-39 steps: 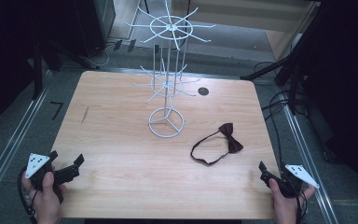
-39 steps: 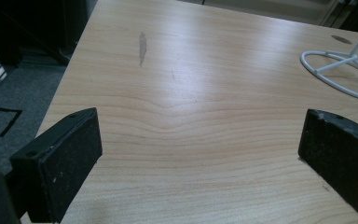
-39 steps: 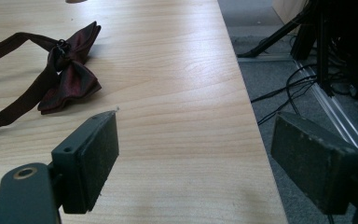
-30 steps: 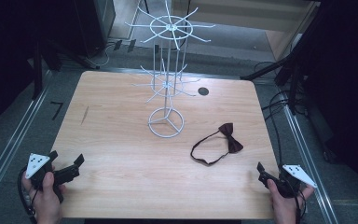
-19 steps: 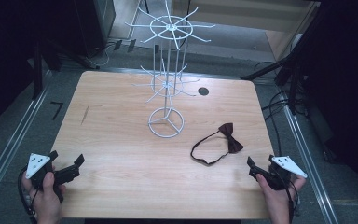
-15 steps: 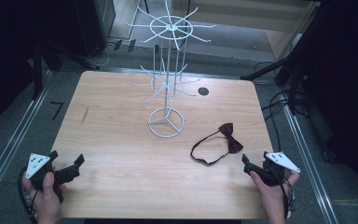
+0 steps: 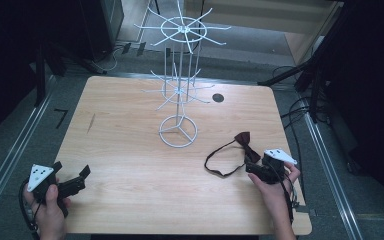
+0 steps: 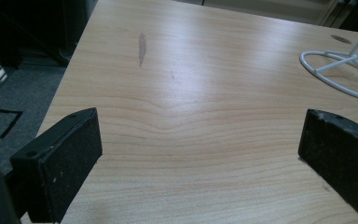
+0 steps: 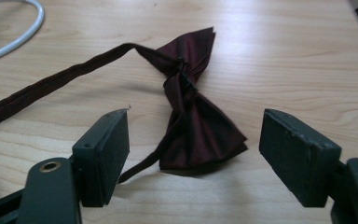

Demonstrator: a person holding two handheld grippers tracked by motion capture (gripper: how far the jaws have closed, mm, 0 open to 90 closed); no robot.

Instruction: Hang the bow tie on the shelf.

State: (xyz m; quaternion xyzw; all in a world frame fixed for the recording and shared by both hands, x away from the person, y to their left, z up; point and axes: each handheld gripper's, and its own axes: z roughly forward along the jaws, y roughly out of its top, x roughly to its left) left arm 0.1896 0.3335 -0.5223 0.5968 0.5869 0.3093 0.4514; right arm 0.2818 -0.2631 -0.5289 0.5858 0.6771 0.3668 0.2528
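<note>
I have just brought my right gripper (image 7: 258, 170) in from the lower right corner, jaws spread, up to the bow tie (image 9: 191, 116) lying right of centre, while my left gripper (image 7: 72, 180) idles unclenched lower left.

Left hand-held gripper (image 8: 200, 154): jaws set wide apart, nothing between them
Table (image 8: 205, 93): pale wood grain, bare under and ahead of the jaws
Dark streak (image 8: 142, 45): on the wood, ahead and left
White wire ring base (image 8: 338, 72): ahead at far right, resting on the table
Floor (image 8: 14, 98): grey, left of the table edge
</note>
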